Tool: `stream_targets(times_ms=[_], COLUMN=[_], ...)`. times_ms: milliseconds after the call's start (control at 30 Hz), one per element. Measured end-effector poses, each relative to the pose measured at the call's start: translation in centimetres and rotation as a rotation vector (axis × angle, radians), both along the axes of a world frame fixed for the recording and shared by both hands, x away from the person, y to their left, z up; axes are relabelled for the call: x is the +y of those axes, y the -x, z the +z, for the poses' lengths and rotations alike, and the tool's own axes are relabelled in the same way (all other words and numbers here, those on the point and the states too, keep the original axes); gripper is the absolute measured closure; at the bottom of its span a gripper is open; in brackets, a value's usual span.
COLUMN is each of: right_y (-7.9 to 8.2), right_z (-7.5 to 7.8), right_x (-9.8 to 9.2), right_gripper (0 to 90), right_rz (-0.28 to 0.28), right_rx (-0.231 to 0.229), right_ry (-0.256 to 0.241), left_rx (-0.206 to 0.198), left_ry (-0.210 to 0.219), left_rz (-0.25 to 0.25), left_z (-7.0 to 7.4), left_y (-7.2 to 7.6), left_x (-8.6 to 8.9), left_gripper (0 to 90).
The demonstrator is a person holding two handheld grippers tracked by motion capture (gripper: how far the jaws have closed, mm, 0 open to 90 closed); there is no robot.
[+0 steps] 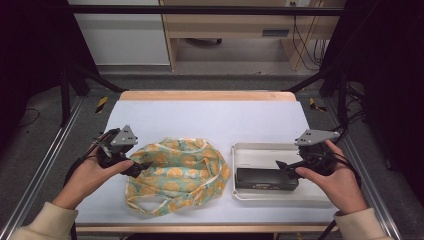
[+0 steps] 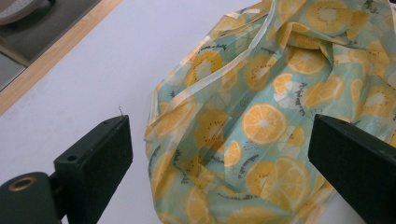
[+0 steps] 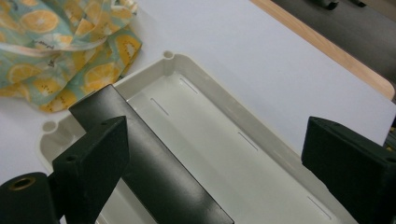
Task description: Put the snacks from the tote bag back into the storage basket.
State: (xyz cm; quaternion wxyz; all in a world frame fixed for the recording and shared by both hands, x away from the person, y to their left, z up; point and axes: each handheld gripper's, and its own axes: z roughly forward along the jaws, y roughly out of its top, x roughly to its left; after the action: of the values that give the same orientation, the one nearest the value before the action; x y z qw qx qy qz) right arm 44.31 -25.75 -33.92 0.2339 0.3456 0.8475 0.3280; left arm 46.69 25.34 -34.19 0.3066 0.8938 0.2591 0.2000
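1. I see the left gripper at the left edge of the fruit-print bag, jaws spread wide, gripping nothing; bag fabric lies between them in the left gripper view.
2. Bag sits crumpled mid-table, just left of the white tray. I can't make out where its opening is.
3. Right gripper hovers over the tray, jaws wide apart, empty.
4. Black box lies in the tray's near side; its right end is hidden behind the gripper.
5. Box print too small to read.
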Motion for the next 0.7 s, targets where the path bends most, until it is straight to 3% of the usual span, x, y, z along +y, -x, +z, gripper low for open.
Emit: stream_targets(times_ms=[233, 267, 433, 533, 700], right_y=[0.6, 0.9, 1.3, 1.5, 1.8], right_z=[-0.2, -0.4, -1.4, -1.9, -2.9], right_x=[-0.3, -0.5, -0.8, -1.1, -1.7], right_gripper=[7.9, 7.7, 7.6, 7.0, 6.7], right_rz=[-0.075, -0.095, -0.121, -0.149, -0.216], right_rx=[0.001, 0.011, 0.009, 0.011, 0.000], right_ry=[-0.044, -0.068, -0.096, -0.106, -0.153], left_rx=[-0.025, -0.043, -0.081, -0.119, -0.131], left_ry=[0.052, 0.064, 0.104, 0.100, 0.108], left_rz=[0.042, 0.056, 0.098, 0.116, 0.138], left_z=[-0.1, -0.3, -0.6, -0.7, -1.4], left_y=[0.9, 1.1, 1.4, 1.8, 2.2], left_x=[0.8, 1.1, 1.9, 2.3, 3.0], left_gripper=[6.3, 6.3, 6.2, 5.0, 4.7])
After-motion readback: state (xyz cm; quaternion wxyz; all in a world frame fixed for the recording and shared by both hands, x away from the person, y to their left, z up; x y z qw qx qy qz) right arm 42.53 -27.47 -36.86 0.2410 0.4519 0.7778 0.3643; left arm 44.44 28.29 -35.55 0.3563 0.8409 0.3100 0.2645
